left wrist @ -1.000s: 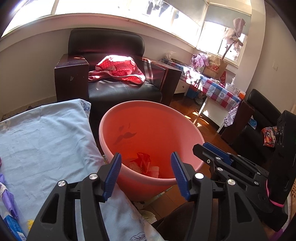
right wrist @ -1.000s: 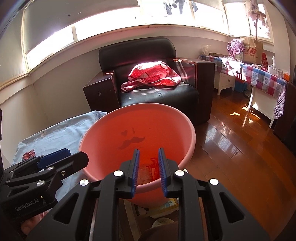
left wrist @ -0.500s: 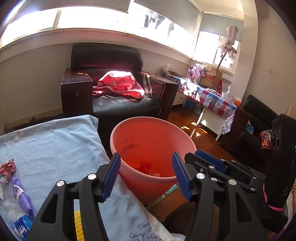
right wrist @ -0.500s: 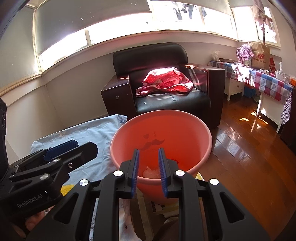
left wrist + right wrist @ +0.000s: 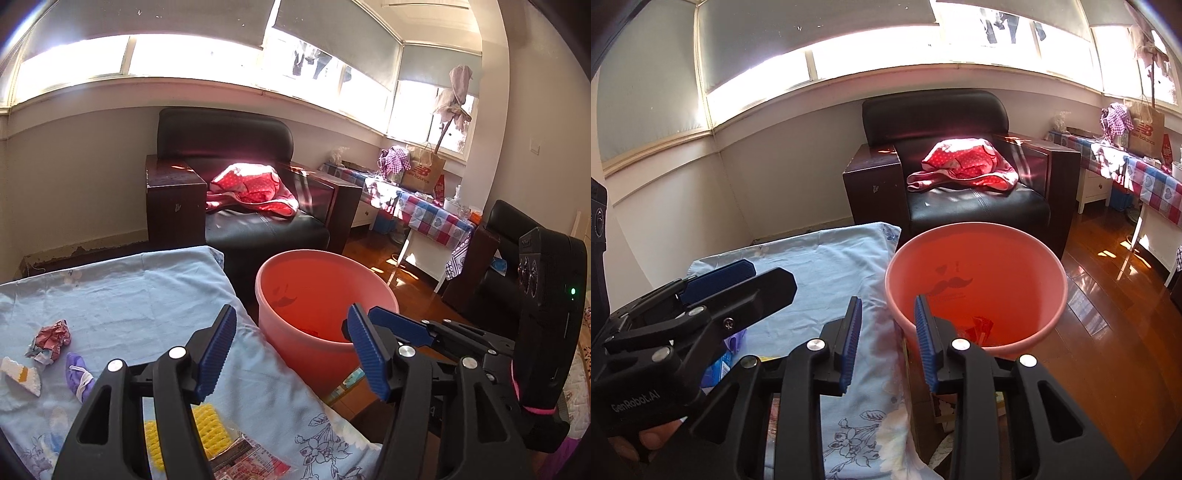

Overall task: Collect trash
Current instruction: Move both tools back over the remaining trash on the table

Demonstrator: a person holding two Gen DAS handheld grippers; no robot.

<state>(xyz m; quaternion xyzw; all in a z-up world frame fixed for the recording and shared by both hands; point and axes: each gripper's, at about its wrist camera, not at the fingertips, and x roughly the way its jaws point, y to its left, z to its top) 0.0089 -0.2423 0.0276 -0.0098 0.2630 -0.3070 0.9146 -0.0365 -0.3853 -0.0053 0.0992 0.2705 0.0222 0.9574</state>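
Note:
A salmon-pink bucket (image 5: 325,258) (image 5: 997,266) stands on the floor off the table's right end, with a red wrapper (image 5: 982,326) lying inside. My left gripper (image 5: 291,347) hovers over the table's corner, short of the bucket; its jaws are opening with nothing between them. My right gripper (image 5: 888,339) (image 5: 402,328) hangs beside it, over the bucket's near rim, its jaws also opening and empty. On the blue sheet (image 5: 129,295) lie a crumpled red wrapper (image 5: 51,334), a purple scrap (image 5: 77,373), a white piece (image 5: 20,374), a yellow item (image 5: 207,424) and a printed packet (image 5: 251,458).
A black armchair (image 5: 258,229) with a red dotted cloth (image 5: 251,188) stands behind the bucket. A table with a checked cloth (image 5: 436,218) and a bag runs along the right wall. Wooden floor (image 5: 1108,314) lies right of the bucket. The left gripper (image 5: 750,280) shows at left.
Both grippers have drawn back and up from the bucket, which looks smaller now. More of the sheet and its trash shows. The right jaws have widened; the left have widened slightly.

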